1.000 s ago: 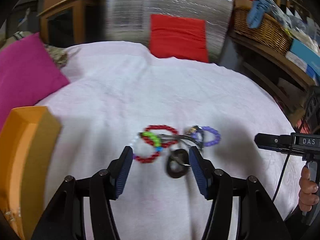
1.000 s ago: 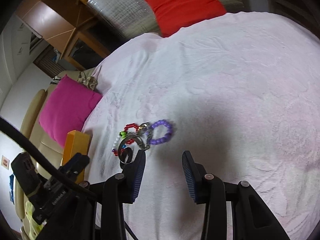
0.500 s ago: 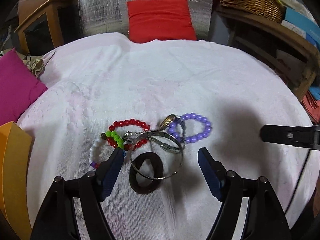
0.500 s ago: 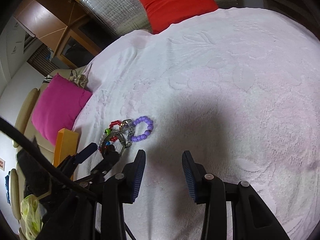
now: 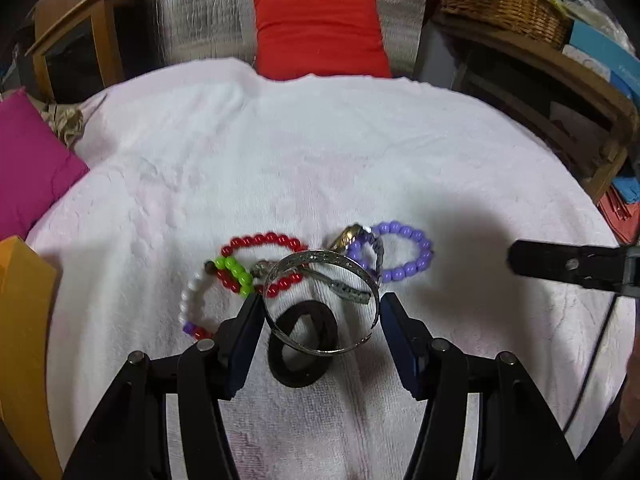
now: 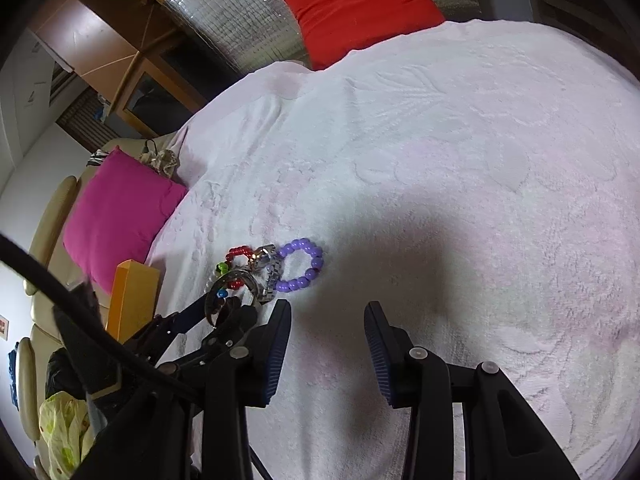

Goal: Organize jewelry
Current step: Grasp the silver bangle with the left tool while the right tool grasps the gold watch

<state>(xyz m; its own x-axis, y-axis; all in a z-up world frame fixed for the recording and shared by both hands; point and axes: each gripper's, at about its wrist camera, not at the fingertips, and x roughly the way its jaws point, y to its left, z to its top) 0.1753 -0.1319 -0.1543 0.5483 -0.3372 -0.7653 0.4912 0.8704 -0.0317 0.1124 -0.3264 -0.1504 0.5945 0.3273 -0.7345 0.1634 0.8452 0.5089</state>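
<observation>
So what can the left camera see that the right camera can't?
Only the left view shows the wicker basket, the black hair tie lying flat, and the right hand-held gripper poking in from the side. Only the right view shows the beige armchair and a yellow-green bag. Both show the silver bangle between the closing left hand-held gripper jaws, the purple bracelet, red bracelet, pink pillow, red pillow and orange box.

Pale pink bedspread (image 5: 320,152) carries bracelet pile (image 5: 304,276), red cushion (image 5: 320,36).
</observation>
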